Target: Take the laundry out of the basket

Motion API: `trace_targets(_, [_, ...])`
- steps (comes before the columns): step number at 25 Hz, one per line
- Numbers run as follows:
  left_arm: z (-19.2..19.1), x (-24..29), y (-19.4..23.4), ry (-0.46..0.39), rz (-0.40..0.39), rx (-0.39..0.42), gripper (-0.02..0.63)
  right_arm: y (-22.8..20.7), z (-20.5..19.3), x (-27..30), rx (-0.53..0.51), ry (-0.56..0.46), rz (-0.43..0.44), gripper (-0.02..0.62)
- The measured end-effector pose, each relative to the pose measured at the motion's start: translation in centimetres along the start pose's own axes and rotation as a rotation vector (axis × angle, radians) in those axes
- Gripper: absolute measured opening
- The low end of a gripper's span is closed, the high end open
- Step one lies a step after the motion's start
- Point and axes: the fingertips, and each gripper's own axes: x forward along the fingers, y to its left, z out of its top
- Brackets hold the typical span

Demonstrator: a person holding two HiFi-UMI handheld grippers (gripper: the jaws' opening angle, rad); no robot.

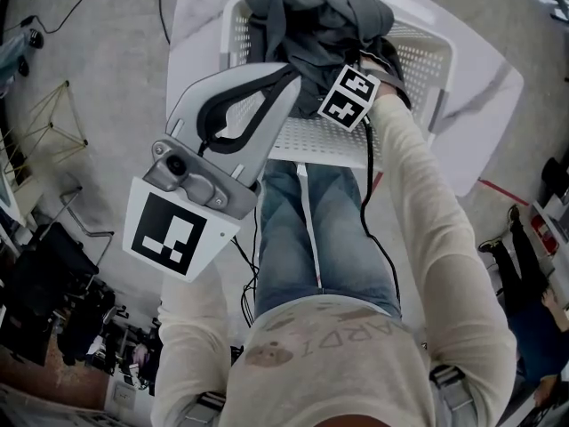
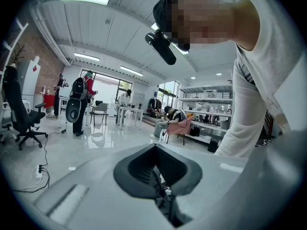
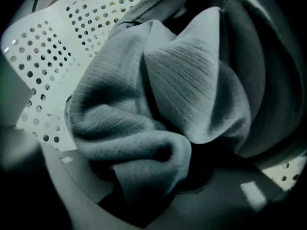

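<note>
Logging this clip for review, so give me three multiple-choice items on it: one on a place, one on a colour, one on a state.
1. Where are the right tongs? A raised high; B down in the basket; C under it.
2. What colour are the clothes? A red; B grey; C yellow.
3. The basket is: A empty; B tipped over; C upright, holding clothes.
Answers: B, perforated basket wall and cloth surround them. B, the pile looks grey. C, it stands upright, piled full.
</note>
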Motion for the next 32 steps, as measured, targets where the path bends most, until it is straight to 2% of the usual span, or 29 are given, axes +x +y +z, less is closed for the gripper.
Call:
trace_targets(2, [-0.2, -0.1, -0.1, 0.003, 0.001, 0.003, 0.000, -0.4, 0.0, -0.1, 0.021, -0.015, -0.023, 0.280])
trace_targets(9, [-0.5, -0.6, -0.4, 0.004, 0.016, 0.004, 0.000, -0.5, 0.2, 0.1, 0.032, -0.041, -0.047, 0.304])
trace_targets(13, [-0.2, -1.1, -1.0, 0.007, 0.022, 0.017, 0.000, -0.2, 0.1, -0.3, 0.056, -0.088, -0.071, 0.227])
trace_targets(17, [0.1, -2.2, -1.2, 0.018, 0.037, 0.035, 0.000, 0.0, 0.8, -2.2, 0.113, -0.157, -0.045, 0.202])
trace_targets(24, [4.1, -4.7, -2.1, -0.028, 0.080, 0.054, 0.000, 2.0, 4.2, -12.2, 0.196, -0.376, 0.002, 0.199])
trace_targets(32, [10.3, -7.9, -4.4, -0.107, 0.092, 0.123, 0.000, 3.6, 6.2, -26.1, 0.302, -0.647, -0.043, 0.199])
